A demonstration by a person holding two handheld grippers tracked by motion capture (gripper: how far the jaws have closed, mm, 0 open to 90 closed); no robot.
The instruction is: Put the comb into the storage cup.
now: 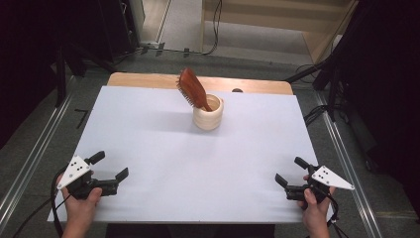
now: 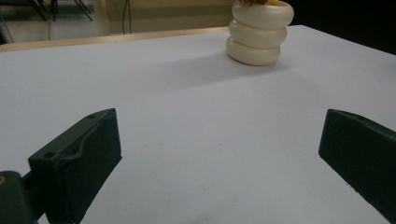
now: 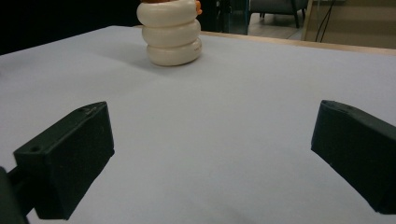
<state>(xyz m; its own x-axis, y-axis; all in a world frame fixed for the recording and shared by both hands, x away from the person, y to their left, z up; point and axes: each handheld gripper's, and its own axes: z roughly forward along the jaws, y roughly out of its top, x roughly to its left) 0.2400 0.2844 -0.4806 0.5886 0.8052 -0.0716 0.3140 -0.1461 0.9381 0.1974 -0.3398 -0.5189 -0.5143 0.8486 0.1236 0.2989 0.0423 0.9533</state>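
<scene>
though unlabelled, hairbrush [image 1: 193, 90] in cup [image 1: 208, 113]

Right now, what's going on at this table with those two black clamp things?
A person sits at a white table, holding a gripper in each hand. The left gripper and right gripper both rest near the front edge, open and holding nothing. Farther back stands a cream ribbed cup with a brown wooden hairbrush leaning in it, bristle end up. Neither gripper touches the cup or the brush.
</scene>
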